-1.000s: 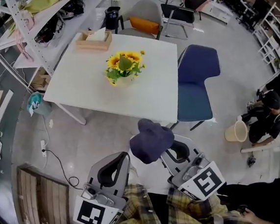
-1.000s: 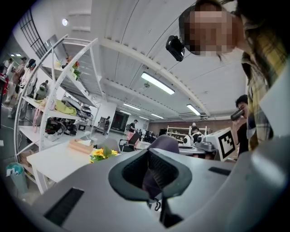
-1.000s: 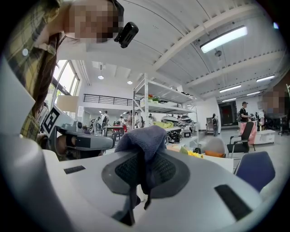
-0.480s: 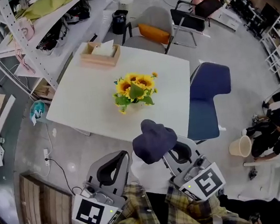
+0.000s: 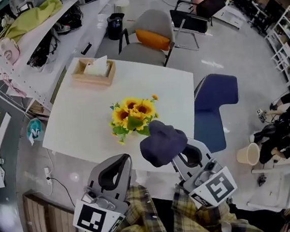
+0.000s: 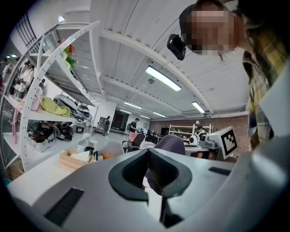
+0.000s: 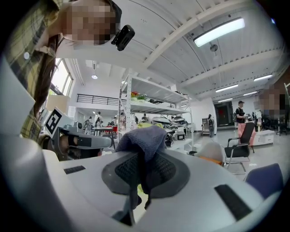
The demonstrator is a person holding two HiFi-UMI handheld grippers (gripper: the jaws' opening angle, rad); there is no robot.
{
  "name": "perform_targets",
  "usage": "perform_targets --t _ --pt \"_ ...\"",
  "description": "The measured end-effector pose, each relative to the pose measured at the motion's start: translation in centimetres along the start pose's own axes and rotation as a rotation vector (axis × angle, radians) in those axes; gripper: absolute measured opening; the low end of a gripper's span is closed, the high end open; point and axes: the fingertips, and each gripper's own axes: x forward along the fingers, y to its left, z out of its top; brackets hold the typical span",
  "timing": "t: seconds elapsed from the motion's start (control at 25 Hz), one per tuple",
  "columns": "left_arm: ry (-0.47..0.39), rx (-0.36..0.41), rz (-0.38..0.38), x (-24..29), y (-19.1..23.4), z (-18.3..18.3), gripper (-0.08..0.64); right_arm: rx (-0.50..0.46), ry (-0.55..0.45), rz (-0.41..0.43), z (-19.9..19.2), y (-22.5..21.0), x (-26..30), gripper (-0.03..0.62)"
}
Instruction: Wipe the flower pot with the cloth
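A pot of sunflowers (image 5: 132, 115) stands near the front edge of the white table (image 5: 84, 121); the blooms and leaves hide most of the pot itself. My right gripper (image 5: 178, 153) is shut on a dark blue cloth (image 5: 162, 143), which bunches up over its tips just right of the flowers. In the right gripper view the cloth (image 7: 141, 138) drapes over the jaws of the right gripper (image 7: 138, 174) and hangs between them. My left gripper (image 5: 123, 163) is shut and holds nothing, just short of the table's edge, below the flowers. The left gripper (image 6: 148, 154) shows its pads pressed together.
A wooden tissue box (image 5: 93, 72) sits at the table's far left. A blue chair (image 5: 215, 106) stands right of the table, a grey chair with an orange cushion (image 5: 152, 38) behind it. Metal shelving (image 5: 20, 43) runs along the left. A person (image 5: 280, 138) and a bucket (image 5: 246, 154) are at the right.
Both grippers have come up to the table together. The sunflowers, far off a second ago, are now right in front of the cloth. The jaws have not changed.
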Motion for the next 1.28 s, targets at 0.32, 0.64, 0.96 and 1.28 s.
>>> perform_targets --t 0.32,0.64,0.96,1.28 --pt "0.070 -0.022 -0.075 3.0 2.2 -1.4 0.010 0.042 0.032 -0.111 -1.1 -3.2 1.0 0.029" --pt "0.173 -0.046 -0.204 4.8 3.0 -4.1 0.011 0.079 0.072 -0.250 -2.4 -4.5 0.1 0.029" --pt "0.312 -0.077 -0.253 5.5 3.1 -10.8 0.011 0.156 0.163 -0.291 -7.5 -5.2 -0.7 0.029" --pt "0.415 -0.119 -0.206 6.1 4.6 -18.2 0.012 0.217 0.236 -0.256 -14.3 -6.0 0.7 0.029"
